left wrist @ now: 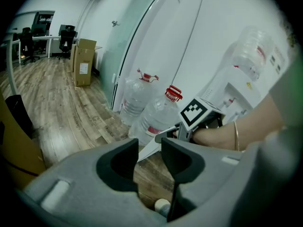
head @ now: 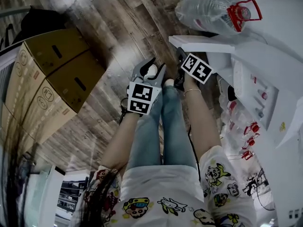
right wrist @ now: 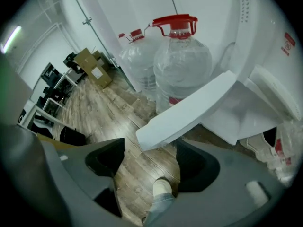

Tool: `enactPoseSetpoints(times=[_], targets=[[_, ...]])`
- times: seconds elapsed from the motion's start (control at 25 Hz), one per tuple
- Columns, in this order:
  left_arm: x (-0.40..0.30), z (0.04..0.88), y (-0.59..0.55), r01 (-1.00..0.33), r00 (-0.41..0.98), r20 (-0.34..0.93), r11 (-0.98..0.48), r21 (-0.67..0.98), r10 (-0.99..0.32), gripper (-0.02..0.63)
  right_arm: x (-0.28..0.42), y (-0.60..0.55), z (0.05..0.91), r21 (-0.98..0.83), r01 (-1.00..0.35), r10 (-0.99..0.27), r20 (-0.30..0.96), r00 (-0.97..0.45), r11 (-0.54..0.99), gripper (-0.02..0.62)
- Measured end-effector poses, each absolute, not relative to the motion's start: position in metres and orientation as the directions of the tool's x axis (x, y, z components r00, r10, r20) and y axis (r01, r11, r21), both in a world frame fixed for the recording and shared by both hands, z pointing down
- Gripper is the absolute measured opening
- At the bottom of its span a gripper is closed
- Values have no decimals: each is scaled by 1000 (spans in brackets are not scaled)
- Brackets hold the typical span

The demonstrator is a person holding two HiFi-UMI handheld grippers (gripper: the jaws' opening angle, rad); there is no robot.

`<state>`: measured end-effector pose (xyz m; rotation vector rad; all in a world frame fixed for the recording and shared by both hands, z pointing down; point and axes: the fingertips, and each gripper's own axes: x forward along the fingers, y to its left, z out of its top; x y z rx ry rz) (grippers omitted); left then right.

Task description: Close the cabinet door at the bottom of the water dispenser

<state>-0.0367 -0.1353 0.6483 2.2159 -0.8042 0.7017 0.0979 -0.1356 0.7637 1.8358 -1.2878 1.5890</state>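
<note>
The white cabinet door (head: 203,44) of the water dispenser (head: 279,70) stands swung out over the wood floor. My right gripper (head: 180,63) is at the door's free edge. In the right gripper view the door (right wrist: 189,112) has its corner between the wide-apart fingers of the right gripper (right wrist: 150,144), and neither pad presses on it. My left gripper (head: 156,66) hangs just left of it over the person's shoes, open and empty. The left gripper view shows the left gripper (left wrist: 150,144) aimed at the door edge (left wrist: 149,152) and at the right gripper (left wrist: 173,132).
Two large water bottles (right wrist: 182,60) (right wrist: 137,60) with red caps stand on the floor behind the door, against a glass wall. Another bottle (head: 208,11) sits on top of the dispenser. Stacked cardboard boxes (head: 52,79) stand to the left. The person's legs (head: 161,126) are below the grippers.
</note>
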Motion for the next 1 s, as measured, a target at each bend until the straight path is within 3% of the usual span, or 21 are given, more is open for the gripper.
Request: enactPoseSetpoints(times=[0.2,0.52,0.8,1.0], targets=[[-41,661,-141,-707,654,683,-583,400,-324,146,108,-132,782,-254,-721,-314,948,-53,-644,371],[-40,668,-140,-695,655,697,-596,403,-292,146,109,-142,793,-303,-517,-313,947,-70,-801,374],[-39,672,-137,-690,659,699,-592,417,-276,146,117,-147,793,-283,-486,-308,951,-30,-827,293],[-43,675,-140,-689,659,702,-592,418,-272,146,114,-136,792,-269,-490,-297,955,-23,-829,277]])
